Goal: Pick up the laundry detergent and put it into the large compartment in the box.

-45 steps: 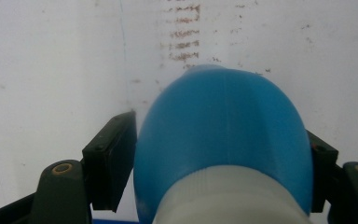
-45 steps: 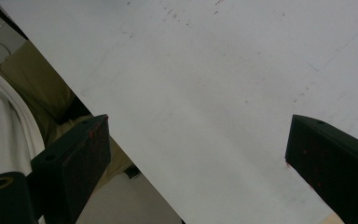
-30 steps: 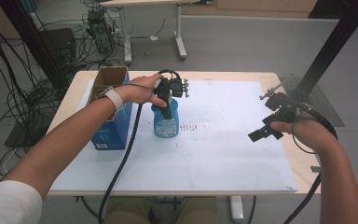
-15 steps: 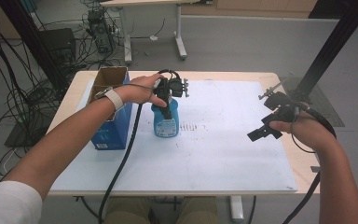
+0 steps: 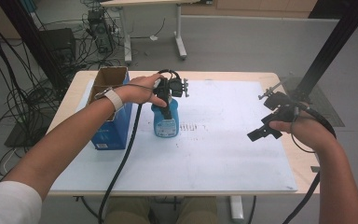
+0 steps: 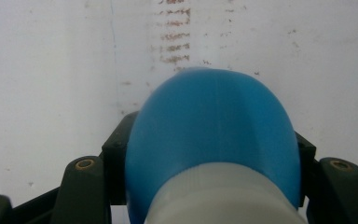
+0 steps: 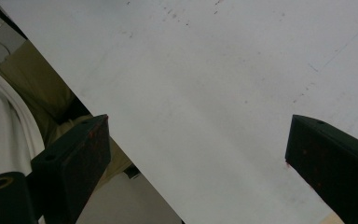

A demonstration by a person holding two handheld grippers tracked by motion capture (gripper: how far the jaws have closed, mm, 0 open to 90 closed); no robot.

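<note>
While the left gripper comes down from above onto a blue bottle, its jaws sit on either side of the bottle's upper part, closed against it as far as the left gripper view lets me judge: the blue shoulder and pale neck bulge up between the two black jaws. The bottle stands upright on the white sheet covering the table, toward the left and slightly far of centre, its long axis vertical and in line with the gripper above it. Just left of it stands an open blue cardboard box, near but apart from the bottle as far as I can see.

The right gripper hovers well apart, above the right part of the sheet near the table's right edge, jaws spread wide with nothing between them; its own view looks down on bare sheet and the near table edge.

My guess is any move belongs to the left hand, since it alone has the bottle. Open sheet lies right of and nearer than the bottle; the box crowds the left side, so a lift straight up looks safest.
</note>
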